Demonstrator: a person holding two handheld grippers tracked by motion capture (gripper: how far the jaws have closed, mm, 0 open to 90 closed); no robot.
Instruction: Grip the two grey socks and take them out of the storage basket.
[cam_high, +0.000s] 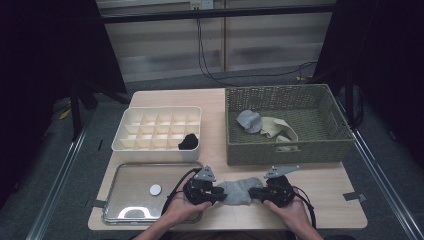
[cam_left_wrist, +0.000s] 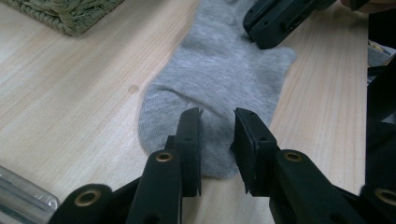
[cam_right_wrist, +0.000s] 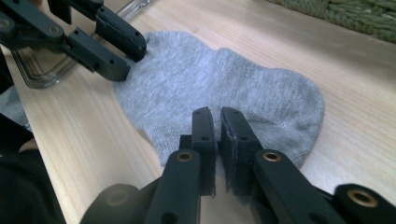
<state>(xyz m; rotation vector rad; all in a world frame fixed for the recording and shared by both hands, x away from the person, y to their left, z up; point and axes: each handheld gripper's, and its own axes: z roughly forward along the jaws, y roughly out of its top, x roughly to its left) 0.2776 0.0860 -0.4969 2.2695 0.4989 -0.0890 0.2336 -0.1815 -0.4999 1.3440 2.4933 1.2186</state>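
While the grey sock (cam_high: 239, 192) lay flat on the tabletop (cam_high: 330, 187) just before the wicker basket (cam_high: 287, 145), left claw (cam_left_wrist: 217, 116) straddled one end, slightly apart; right claw (cam_right_wrist: 217, 114) pinched the opposite end. Advice: lift both ends evenly.

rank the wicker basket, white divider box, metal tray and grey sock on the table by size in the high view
1. wicker basket
2. white divider box and metal tray: look about alike, and the tray lies nearer the camera, so unranked
3. grey sock
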